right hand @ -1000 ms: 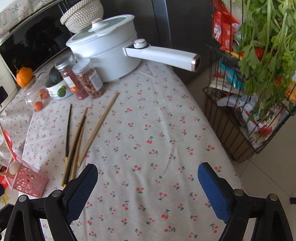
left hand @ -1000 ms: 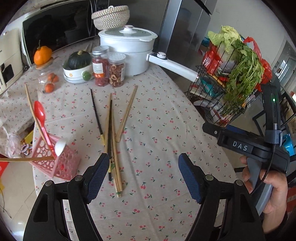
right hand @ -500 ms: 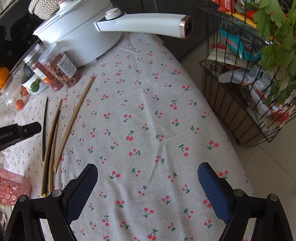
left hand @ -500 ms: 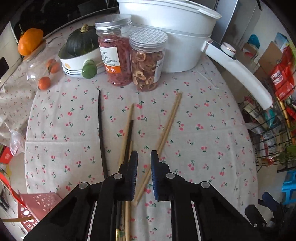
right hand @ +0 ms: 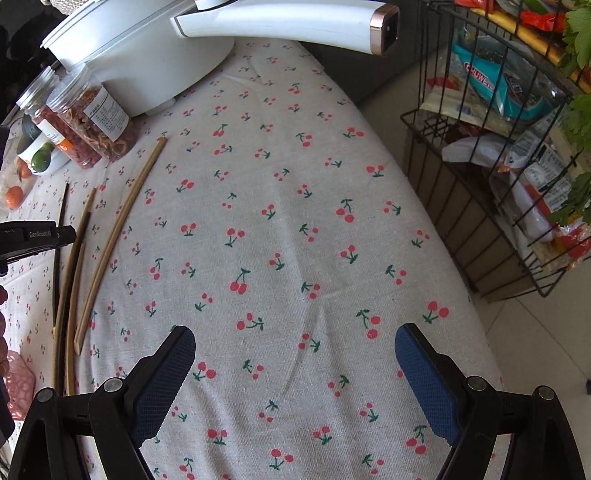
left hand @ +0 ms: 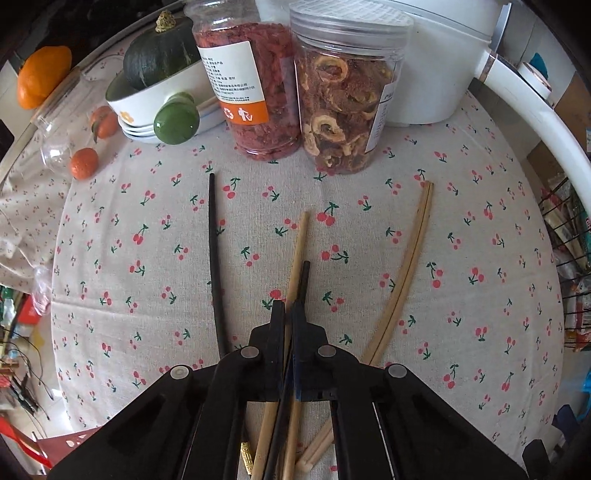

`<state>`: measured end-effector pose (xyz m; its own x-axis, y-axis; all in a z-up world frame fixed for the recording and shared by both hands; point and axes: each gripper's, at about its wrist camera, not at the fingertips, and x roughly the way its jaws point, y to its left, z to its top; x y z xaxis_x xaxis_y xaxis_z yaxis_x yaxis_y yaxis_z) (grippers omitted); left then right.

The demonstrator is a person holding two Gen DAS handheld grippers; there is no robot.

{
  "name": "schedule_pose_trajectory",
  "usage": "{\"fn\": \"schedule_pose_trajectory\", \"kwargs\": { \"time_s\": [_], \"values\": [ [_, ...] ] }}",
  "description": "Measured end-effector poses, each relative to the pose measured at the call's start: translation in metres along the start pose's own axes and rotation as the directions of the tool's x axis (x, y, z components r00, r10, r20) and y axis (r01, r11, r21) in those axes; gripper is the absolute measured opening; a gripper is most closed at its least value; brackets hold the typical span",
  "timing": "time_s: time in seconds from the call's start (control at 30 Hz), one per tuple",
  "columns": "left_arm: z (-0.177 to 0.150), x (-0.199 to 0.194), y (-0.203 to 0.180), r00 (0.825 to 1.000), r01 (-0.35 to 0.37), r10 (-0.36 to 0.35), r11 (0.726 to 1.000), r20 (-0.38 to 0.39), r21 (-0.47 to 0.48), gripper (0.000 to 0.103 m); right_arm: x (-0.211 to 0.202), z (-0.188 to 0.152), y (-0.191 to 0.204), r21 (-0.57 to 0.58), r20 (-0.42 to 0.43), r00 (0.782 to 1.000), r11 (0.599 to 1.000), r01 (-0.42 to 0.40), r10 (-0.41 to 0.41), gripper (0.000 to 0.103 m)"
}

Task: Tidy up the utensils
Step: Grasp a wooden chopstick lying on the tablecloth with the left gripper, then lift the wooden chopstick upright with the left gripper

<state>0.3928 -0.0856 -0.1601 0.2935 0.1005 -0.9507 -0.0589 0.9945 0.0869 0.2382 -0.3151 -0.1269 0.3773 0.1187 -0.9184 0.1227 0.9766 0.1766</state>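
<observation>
Several chopsticks lie on the cherry-print tablecloth [left hand: 461, 295]. My left gripper [left hand: 288, 314] is down over the middle bunch and shut on a wooden chopstick [left hand: 300, 240] and a black chopstick [left hand: 303, 280] that stick out past its tips. A lone black chopstick [left hand: 213, 254] lies to the left and a wooden pair [left hand: 410, 258] to the right. My right gripper [right hand: 295, 376] is open and empty above bare cloth; the chopsticks [right hand: 118, 236] and the left gripper's body [right hand: 33, 236] lie to its left.
Two clear jars [left hand: 299, 85], a bowl with a squash [left hand: 159, 74], oranges [left hand: 84, 162] and a white pot with a long handle [right hand: 288, 26] stand at the back. A pink basket [right hand: 16, 384] sits at the left. A wire rack [right hand: 498, 155] stands off the table's right edge.
My left gripper moved forward and down over the chopsticks and closed from wide open to shut on two of them. My right gripper drifted forward a little and stayed open.
</observation>
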Motion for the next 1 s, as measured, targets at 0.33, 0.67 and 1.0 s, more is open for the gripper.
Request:
{"fn": "schedule_pose_trajectory", "kwargs": {
  "time_s": [0.33, 0.67, 1.0],
  "values": [
    [0.004, 0.002, -0.008, 0.998, -0.058, 0.058, 0.998, 0.003, 0.008, 0.007, -0.002, -0.002, -0.004, 0.012, 0.002, 1.0, 1.0, 0.0, 0.0, 0.092],
    [0.003, 0.006, -0.002, 0.999, -0.019, 0.019, 1.0, -0.031, 0.0, 0.008, -0.007, -0.003, -0.005, 0.022, 0.005, 1.0, 1.0, -0.007, 0.007, 0.092],
    [-0.06, -0.103, -0.01, 0.97, 0.116, -0.138, 0.986, 0.201, 0.116, 0.006, -0.021, -0.008, 0.01, 0.021, 0.018, 0.999, 0.999, -0.028, 0.027, 0.092]
  ]
}}
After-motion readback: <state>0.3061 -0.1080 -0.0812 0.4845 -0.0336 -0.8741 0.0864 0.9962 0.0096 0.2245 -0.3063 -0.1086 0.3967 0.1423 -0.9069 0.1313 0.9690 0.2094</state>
